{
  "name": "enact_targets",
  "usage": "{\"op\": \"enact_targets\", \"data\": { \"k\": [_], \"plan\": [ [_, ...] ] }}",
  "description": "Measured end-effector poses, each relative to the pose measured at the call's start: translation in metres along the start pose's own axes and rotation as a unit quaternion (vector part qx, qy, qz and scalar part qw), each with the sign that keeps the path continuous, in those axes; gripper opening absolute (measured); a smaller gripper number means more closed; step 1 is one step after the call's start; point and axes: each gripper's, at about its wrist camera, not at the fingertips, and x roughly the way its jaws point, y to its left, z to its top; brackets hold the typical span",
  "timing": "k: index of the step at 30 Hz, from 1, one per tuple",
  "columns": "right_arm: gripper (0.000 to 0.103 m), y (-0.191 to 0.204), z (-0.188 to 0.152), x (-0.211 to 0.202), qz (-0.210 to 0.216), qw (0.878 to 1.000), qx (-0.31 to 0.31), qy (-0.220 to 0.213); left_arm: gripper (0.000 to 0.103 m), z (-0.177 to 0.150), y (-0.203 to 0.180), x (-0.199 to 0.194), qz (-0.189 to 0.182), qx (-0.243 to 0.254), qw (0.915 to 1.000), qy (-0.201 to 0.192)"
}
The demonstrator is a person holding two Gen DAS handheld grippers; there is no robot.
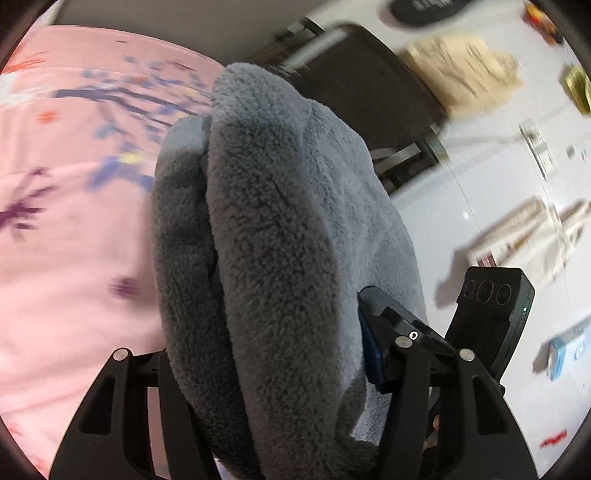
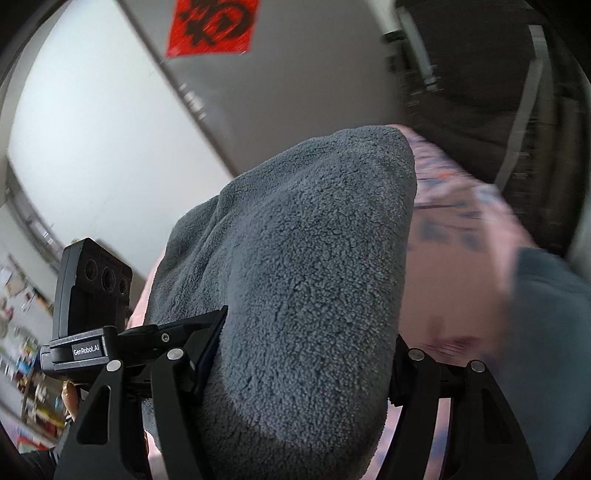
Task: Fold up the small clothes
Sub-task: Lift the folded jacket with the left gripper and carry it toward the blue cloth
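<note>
Both tongs are up in the air with the same grey fleece garment bunched between them. In the left wrist view, the left tongs are pinching a thick fold of that fleece; the cloth rises up out of the jaws in two rolled ridges and fills the middle of the frame. One blue-padded finger presses into the cloth's right side, while the other finger is buried behind the fleece.

Behind the cloth on the left spreads the bed's pink sheet with its purple and blue flower print, heavily blurred. To the right lies a pale floor with a cream bag, a blue-and-white box and some paper bits scattered well apart, and a dark chair stands beyond the bed edge.

Over to the right wrist view: the right tongs are also clamped on the grey fleece, which bulges up and forward in one fat hump. The blue pad of one finger bites into its left side. The pink sheet shows just behind and to the right, blurred. A red paper decoration hangs on the grey wall above.
</note>
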Motion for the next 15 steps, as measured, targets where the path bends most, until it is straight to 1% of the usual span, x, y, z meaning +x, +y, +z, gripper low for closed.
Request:
{"op": "enact_targets", "data": {
  "k": [1, 3, 8, 11, 15],
  "plan": [
    [0.069, -0.008, -0.001, -0.014, -0.009, 1.000, 0.004, -0.006, 0.057, -0.002, -0.019, 0.015, -0.010, 0.011, 0.9998, 0.013],
    [0.069, -0.029, -0.003, -0.049, -0.031, 0.999, 0.013, -0.021, 0.057, -0.007, -0.044, 0.034, -0.021, 0.026, 0.9990, 0.029],
    [0.069, -0.086, -0.011, -0.109, -0.065, 0.996, 0.043, -0.041, 0.057, -0.023, -0.113, 0.087, -0.034, 0.069, 0.9945, 0.071],
    [0.069, -0.116, -0.018, -0.137, -0.077, 0.994, 0.059, -0.050, 0.057, -0.033, -0.138, 0.114, -0.040, 0.081, 0.9918, 0.090],
    [0.069, -0.155, -0.032, -0.154, -0.081, 0.992, 0.084, -0.053, 0.057, -0.042, -0.159, 0.147, -0.035, 0.093, 0.9888, 0.112]
  ]
}}
